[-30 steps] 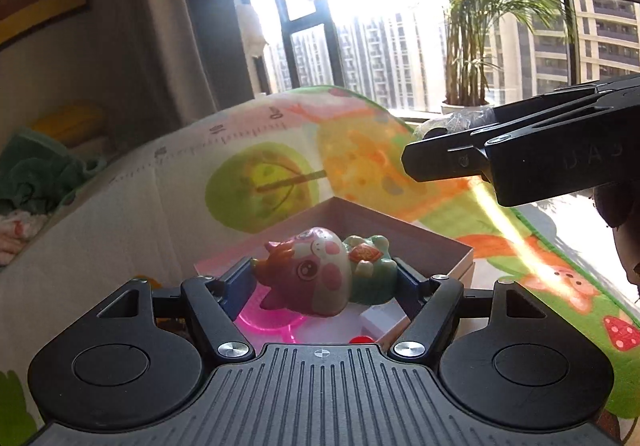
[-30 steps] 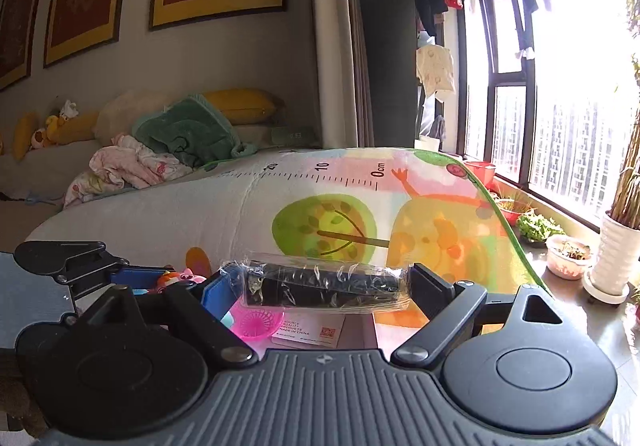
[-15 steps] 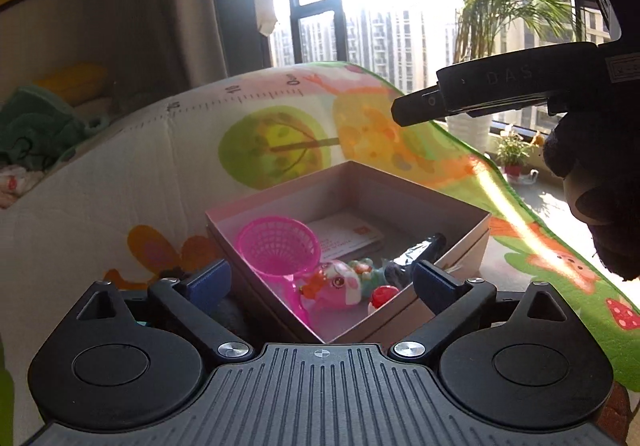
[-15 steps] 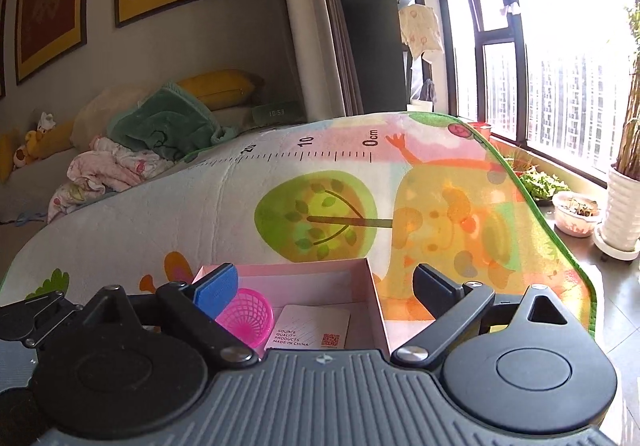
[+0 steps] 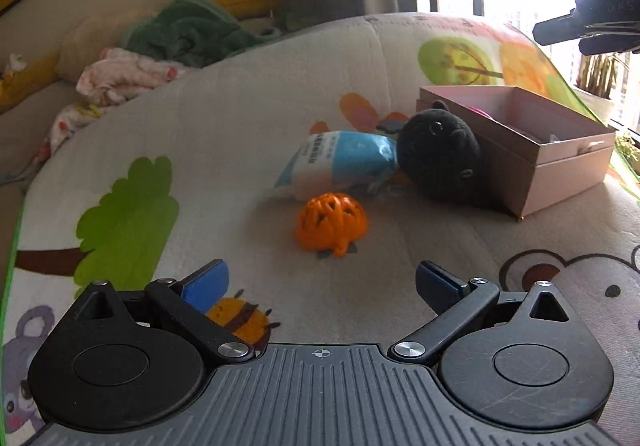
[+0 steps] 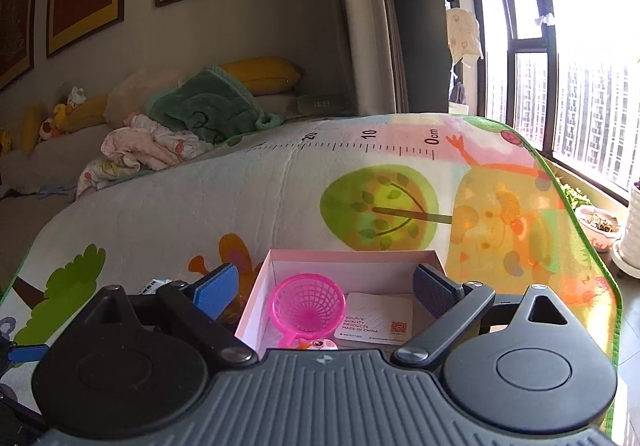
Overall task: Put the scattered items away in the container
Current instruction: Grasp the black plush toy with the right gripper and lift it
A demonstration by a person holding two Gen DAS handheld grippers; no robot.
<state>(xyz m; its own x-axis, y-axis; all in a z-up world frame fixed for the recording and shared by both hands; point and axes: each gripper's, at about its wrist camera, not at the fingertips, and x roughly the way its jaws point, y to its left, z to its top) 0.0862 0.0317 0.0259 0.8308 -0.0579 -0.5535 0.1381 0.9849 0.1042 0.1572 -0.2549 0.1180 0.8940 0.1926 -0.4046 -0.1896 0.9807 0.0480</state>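
On the printed play mat [image 5: 248, 118], the left tool [image 5: 320, 282] is hovering with its jaws opening, almost fully spread, and nothing is lying between its blue pads. Just ahead of it an orange lattice ball [image 5: 331, 223] is sitting on the mat, with a blue and white packet [image 5: 336, 164] lying behind it. A black plush toy [image 5: 438, 152] is resting against the packet's end and leaning on the side wall of the pink box [image 5: 560, 170], which is standing open-topped at the right.

The right tool [image 6: 324, 286] is hanging over that pink box [image 6: 352, 260] with its jaws standing wide apart and gripping nothing. Inside the box a pink plastic net basket [image 6: 308, 306] is lying beside a white card [image 6: 378, 318], and part of a small pink and white figurine [image 6: 318, 345] is peeking out at the near edge.
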